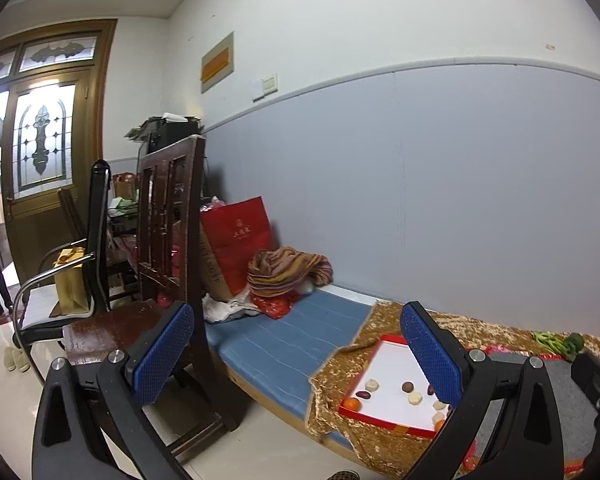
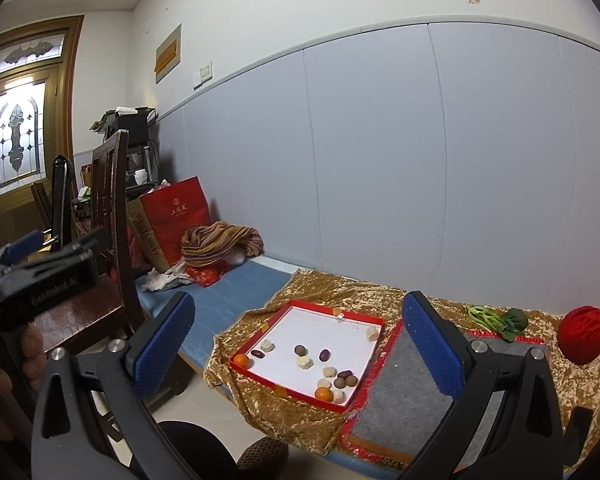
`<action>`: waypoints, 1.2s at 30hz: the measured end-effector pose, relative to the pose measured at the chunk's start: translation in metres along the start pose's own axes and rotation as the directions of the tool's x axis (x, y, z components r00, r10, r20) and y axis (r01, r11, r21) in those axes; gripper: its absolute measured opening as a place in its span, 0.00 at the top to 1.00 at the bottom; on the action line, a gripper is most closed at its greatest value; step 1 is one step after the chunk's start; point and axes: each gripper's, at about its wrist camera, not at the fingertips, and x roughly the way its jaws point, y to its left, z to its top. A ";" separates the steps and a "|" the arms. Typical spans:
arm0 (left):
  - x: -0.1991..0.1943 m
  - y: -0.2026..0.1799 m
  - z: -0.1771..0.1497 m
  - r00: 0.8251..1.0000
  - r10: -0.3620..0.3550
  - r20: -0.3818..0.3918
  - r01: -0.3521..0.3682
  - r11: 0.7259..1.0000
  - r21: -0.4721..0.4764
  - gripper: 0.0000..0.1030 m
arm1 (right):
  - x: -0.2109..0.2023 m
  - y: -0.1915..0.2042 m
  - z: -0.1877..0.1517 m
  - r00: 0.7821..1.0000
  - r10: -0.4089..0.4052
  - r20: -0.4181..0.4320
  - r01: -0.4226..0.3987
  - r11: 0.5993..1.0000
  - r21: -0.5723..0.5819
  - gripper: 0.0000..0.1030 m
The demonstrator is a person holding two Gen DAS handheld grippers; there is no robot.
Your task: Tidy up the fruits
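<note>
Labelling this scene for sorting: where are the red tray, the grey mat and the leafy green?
red tray (image 2: 300, 393), right wrist view, near rim.
grey mat (image 2: 404, 400), right wrist view, bare middle.
leafy green (image 2: 510, 320), right wrist view, dark leaf.

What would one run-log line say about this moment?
left tool: open, empty | right tool: open, empty | red tray: holds oranges, small fruits | grey mat: bare | phase: approach, nothing picked yet

Two oranges (image 2: 240, 360), roughly six pale pieces (image 2: 305, 362), six dark fruits (image 2: 299, 350) (some clustered).
</note>
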 end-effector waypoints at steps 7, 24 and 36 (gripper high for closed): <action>-0.002 -0.006 -0.002 1.000 -0.016 0.006 0.015 1.000 0.011 0.00 | -0.002 0.000 -0.004 1.000 -0.016 -0.002 0.016 1.000 -0.023 0.00; -0.003 -0.008 -0.003 1.000 -0.024 0.010 0.023 0.999 0.029 0.00 | 0.003 -0.011 -0.003 0.999 -0.037 -0.037 0.038 0.999 0.026 0.00; -0.007 -0.027 -0.007 0.997 -0.076 0.003 0.075 0.995 0.059 0.00 | -0.014 -0.021 0.000 0.998 -0.067 -0.001 0.067 0.997 0.026 0.00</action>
